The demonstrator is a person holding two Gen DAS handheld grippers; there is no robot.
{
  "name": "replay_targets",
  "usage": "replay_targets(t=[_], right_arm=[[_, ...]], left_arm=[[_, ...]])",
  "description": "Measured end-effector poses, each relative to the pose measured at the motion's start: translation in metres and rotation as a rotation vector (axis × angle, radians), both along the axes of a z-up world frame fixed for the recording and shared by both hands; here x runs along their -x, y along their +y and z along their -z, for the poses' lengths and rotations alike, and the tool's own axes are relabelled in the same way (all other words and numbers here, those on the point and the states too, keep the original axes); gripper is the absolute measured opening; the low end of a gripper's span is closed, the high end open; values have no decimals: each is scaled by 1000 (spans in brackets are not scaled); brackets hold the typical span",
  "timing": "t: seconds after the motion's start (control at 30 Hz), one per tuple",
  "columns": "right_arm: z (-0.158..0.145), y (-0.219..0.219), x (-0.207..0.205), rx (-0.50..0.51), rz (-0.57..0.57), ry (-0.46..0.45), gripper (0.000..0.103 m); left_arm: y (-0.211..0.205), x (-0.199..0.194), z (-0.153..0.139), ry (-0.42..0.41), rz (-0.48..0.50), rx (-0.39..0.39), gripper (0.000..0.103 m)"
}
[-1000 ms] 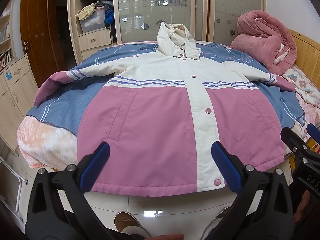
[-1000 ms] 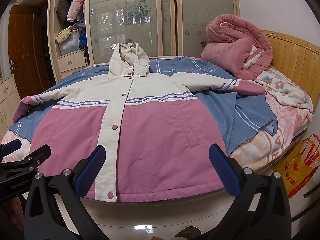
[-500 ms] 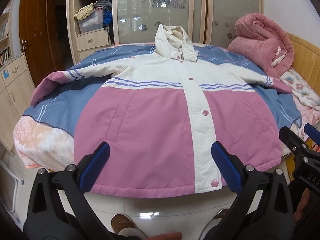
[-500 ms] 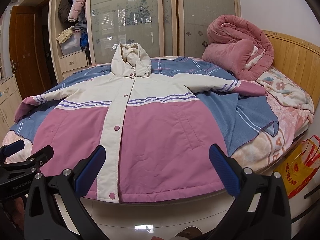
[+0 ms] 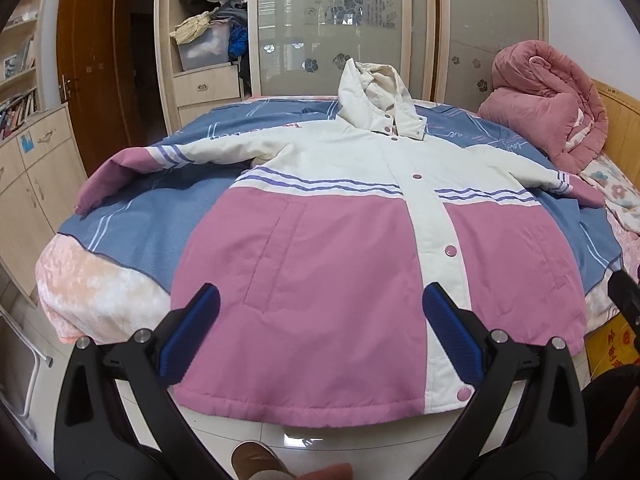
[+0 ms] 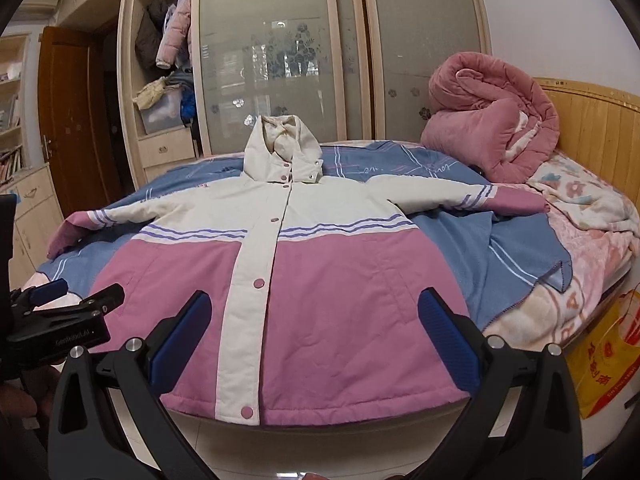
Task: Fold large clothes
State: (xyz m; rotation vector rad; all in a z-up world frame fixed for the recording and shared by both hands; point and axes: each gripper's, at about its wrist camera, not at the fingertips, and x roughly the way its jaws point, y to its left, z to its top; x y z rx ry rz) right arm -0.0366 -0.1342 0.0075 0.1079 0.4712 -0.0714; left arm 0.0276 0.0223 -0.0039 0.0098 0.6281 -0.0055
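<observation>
A large pink and cream hooded jacket [image 5: 340,264] [image 6: 320,292] lies spread flat, front up and buttoned, on the bed, with both sleeves stretched out sideways and its hem hanging over the near edge. My left gripper [image 5: 320,336] hovers open above the hem on the jacket's left half, holding nothing. Over the hem's right half my right gripper [image 6: 314,340] is open and empty too. The left gripper [image 6: 60,320] also shows at the left edge of the right wrist view.
A blue striped blanket [image 5: 152,208] covers the bed [image 6: 592,280]. A rolled pink quilt [image 6: 488,128] sits at the back right by the wooden headboard [image 6: 600,120]. Wardrobe [image 5: 360,20] and drawers [image 5: 28,184] stand behind and left. A yellow bag [image 6: 608,360] is on the floor at right.
Both grippers moved forward and a little closer to the jacket's hem; the jacket now fills more of each view. Jaws stay open and the jacket has not moved.
</observation>
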Motion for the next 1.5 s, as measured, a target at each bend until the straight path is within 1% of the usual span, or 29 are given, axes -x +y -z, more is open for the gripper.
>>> replay_targets(t=[0.07, 0.1, 0.13, 0.2, 0.23, 0.37, 0.43, 0.47, 0.53, 0.57, 0.7, 0.77, 0.83, 0.87, 0.93, 1.0, 1.07, 1.1, 1.13, 1.17, 1.2, 1.27, 1.3, 1.37, 1.4, 1.47, 1.5], right_arm=[[5, -5, -4, -18, 10, -7, 102], [7, -7, -7, -25, 16, 0, 102], [9, -11, -10, -56, 8, 12, 102], [10, -16, -11, -89, 3, -7, 102], [10, -16, -12, -87, 3, -13, 102], [15, -22, -17, -105, -13, -14, 102], [19, -27, -21, -117, -8, -10, 102], [20, -30, -22, -127, -5, -7, 102], [24, -36, -26, -151, 7, 2, 102], [25, -38, -28, -159, 3, 5, 102], [28, -44, -31, -145, 22, -16, 102], [30, -51, -35, -136, 51, -19, 102], [34, -58, -38, -150, 57, -13, 102], [35, -62, -39, -162, 59, -12, 102], [36, -70, -39, -178, 76, -26, 102], [37, -77, -38, -192, 104, -38, 102], [38, -90, -38, -241, 109, -38, 102], [39, -98, -40, -284, 102, -35, 102], [38, -107, -44, -317, 100, -28, 102], [37, -118, -48, -349, 103, -13, 102], [34, -132, -54, -388, 107, -7, 102], [25, -162, -66, -461, 135, -18, 102], [18, -190, -76, -517, 169, -28, 102], [10, -235, -88, -603, 234, -61, 102], [8, -270, -96, -676, 286, -80, 102], [12, -322, -108, -802, 350, -104, 102], [14, -341, -112, -851, 365, -117, 98]], left_arm=[[1, -4, 2, -19, -20, -19, 101], [3, -6, 2, -30, -18, -12, 101], [5, -11, 3, -31, -8, 8, 101], [9, -21, 5, -11, 0, 41, 101], [10, -24, 6, -4, -5, 49, 101], [7, -36, 14, -15, -64, 24, 101], [7, -44, 19, 9, -69, 60, 101], [6, -49, 20, 14, -71, 61, 101], [-1, -62, 20, 29, -59, 35, 101], [-3, -66, 18, 21, -59, 38, 101], [-13, -87, 0, -77, -51, 56, 101], [-21, -102, -16, -142, -14, 85, 101], [-27, -117, -27, -206, 10, 111, 101], [-30, -126, -29, -224, 27, 123, 101], [-31, -140, -26, -247, 28, 135, 101], [-25, -141, -11, -270, 41, 155, 101], [-17, -143, 3, -249, 43, 185, 101], [-13, -147, 6, -202, 43, 229, 101], [-10, -151, 5, -183, 66, 278, 101], [-10, -154, 2, -184, 96, 308, 101], [-14, -153, -4, -206, 121, 279, 101], [-23, -148, -9, -246, 139, 209, 101], [-26, -145, -11, -267, 157, 190, 101], [-30, -141, -13, -276, 187, 190, 101], [-31, -140, -13, -272, 203, 194, 101], [-36, -141, -10, -251, 236, 197, 101], [-38, -142, -9, -243, 250, 194, 101]])
